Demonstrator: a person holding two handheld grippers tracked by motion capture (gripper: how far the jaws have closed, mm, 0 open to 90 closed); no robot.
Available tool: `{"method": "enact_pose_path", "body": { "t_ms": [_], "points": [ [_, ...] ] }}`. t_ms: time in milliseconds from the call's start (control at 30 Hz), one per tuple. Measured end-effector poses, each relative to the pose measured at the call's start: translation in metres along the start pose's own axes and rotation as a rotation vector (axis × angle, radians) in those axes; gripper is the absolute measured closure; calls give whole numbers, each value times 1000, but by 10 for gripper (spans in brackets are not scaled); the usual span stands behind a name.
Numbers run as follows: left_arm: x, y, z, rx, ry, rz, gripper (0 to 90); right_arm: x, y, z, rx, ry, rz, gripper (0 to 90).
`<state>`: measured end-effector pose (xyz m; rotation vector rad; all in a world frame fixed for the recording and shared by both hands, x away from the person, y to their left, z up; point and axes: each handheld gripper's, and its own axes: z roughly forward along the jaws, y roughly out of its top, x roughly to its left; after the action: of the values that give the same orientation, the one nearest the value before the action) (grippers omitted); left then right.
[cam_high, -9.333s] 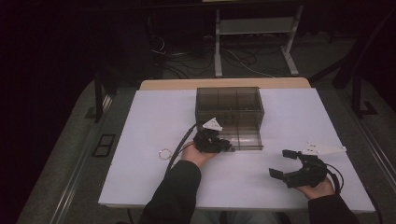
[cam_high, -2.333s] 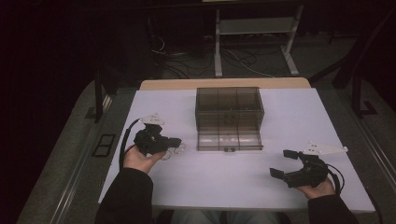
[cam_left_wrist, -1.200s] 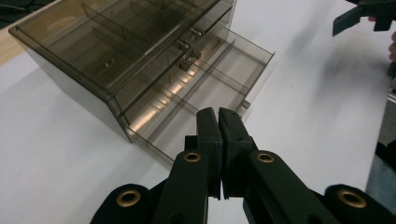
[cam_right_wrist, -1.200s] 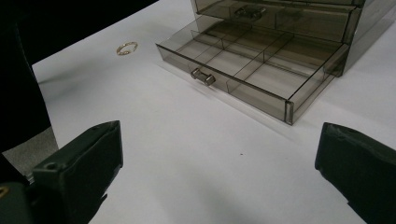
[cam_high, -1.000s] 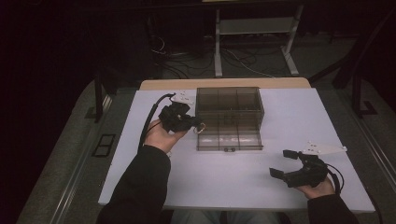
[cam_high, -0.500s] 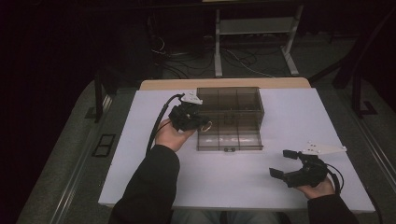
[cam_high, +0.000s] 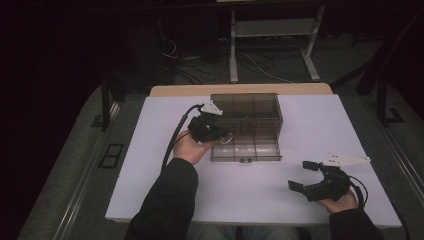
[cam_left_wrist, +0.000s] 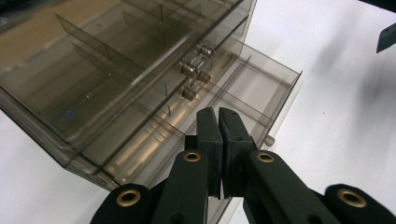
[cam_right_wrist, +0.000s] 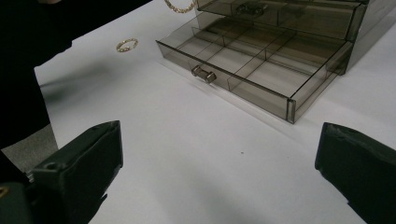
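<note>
A smoky clear organizer box (cam_high: 245, 107) stands at the table's back middle, its bottom drawer (cam_high: 246, 149) pulled out toward me and split into several compartments. My left gripper (cam_high: 221, 136) hovers over the drawer's left end, shut on a thin gold bracelet (cam_high: 226, 139) that dangles from its tips. In the right gripper view the bracelet (cam_right_wrist: 180, 5) hangs above the drawer's far corner. The left gripper (cam_left_wrist: 218, 114) has its jaws pressed together above the open drawer (cam_left_wrist: 261, 88). My right gripper (cam_high: 300, 176) rests open at the front right, aimed at the drawer knob (cam_right_wrist: 203, 73).
A small gold ring (cam_right_wrist: 126, 45) lies on the white table (cam_high: 250, 210) left of the drawer. Behind the table stand a desk frame (cam_high: 272, 45) and loose floor cables (cam_high: 200, 65). The table's front edge runs close to the right hand.
The left hand has moved right and lower, from beside the organizer's left edge to over the open drawer, bracelet still in its jaws. The right gripper has kept still.
</note>
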<state>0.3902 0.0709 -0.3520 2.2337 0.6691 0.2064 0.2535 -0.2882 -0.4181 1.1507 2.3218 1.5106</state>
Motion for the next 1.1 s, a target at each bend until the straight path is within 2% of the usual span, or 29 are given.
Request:
{"method": "enact_pose_path", "body": {
  "t_ms": [467, 633, 667, 767, 933, 1100],
  "points": [
    [2, -14, 21, 36, -49, -36, 880, 0, 0, 0, 3, 0, -1, 2],
    [7, -23, 30, 61, -58, -70, 880, 0, 0, 0, 3, -1, -4, 3],
    [8, -25, 32, 65, -62, -91, 880, 0, 0, 0, 3, -1, -4, 3],
    [13, -28, 34, 67, -71, -99, 879, 0, 0, 0, 3, -1, -4, 2],
    [17, -31, 38, 73, -70, -126, 876, 0, 0, 0, 5, -2, -4, 2],
    [19, -32, 41, 73, -61, -129, 873, 0, 0, 0, 3, -2, -4, 2]
  ]
}}
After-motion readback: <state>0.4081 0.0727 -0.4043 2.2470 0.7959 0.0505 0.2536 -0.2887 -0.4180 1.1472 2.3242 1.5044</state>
